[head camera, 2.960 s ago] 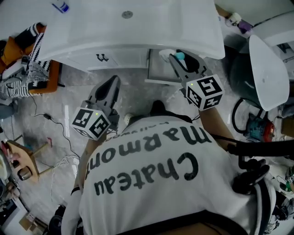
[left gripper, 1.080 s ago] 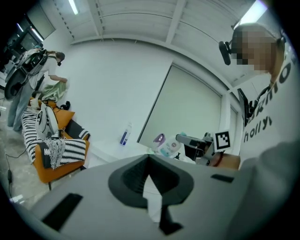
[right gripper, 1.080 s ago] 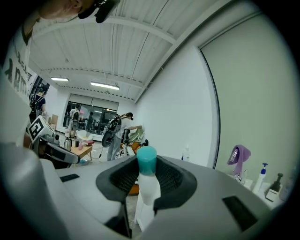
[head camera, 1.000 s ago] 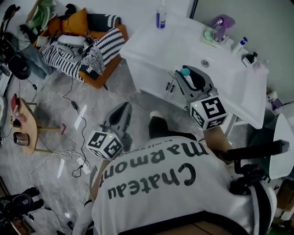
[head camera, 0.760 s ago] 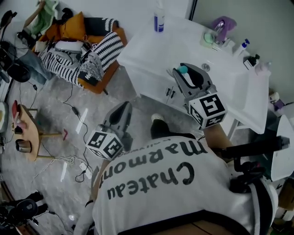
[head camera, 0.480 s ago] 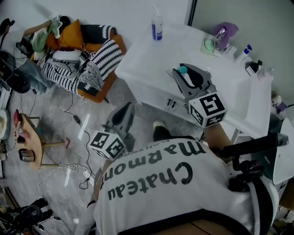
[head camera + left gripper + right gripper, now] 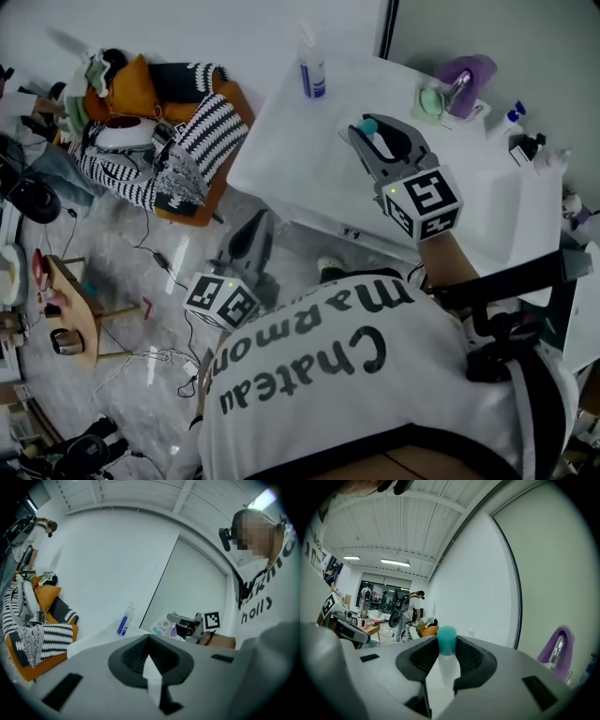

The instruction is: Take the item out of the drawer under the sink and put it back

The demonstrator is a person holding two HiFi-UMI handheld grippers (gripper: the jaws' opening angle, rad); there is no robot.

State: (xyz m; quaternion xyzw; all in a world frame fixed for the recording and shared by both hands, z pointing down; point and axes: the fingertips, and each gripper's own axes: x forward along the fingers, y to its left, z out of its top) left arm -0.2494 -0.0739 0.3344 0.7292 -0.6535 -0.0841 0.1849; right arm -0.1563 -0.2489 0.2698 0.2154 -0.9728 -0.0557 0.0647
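The right gripper [image 7: 370, 131] is holding a small white bottle [image 7: 446, 660] with a teal cap. Its jaws are clamping the bottle's body on both sides, with the cap sticking up just past the tips. In the head view the gripper is hanging above the white counter [image 7: 281, 159] around the sink, so the bottle is in the air over the counter top and touching nothing else.

The left gripper [image 7: 260, 221] is hovering lower down over the floor beside the counter. Its jaws are together with nothing between them.

Judging from this, the taking-out half looks done and the person is carrying the bottle clear of the cabinet. The putting-back half is not yet done. The drawer is not showing in any view, as the counter's edge is covering the cabinet front below it.

The next move is calling for the right gripper to come down and in under the counter edge with the bottle upright. If the drawer is shut, the free left gripper is looking like the one to pull it open.
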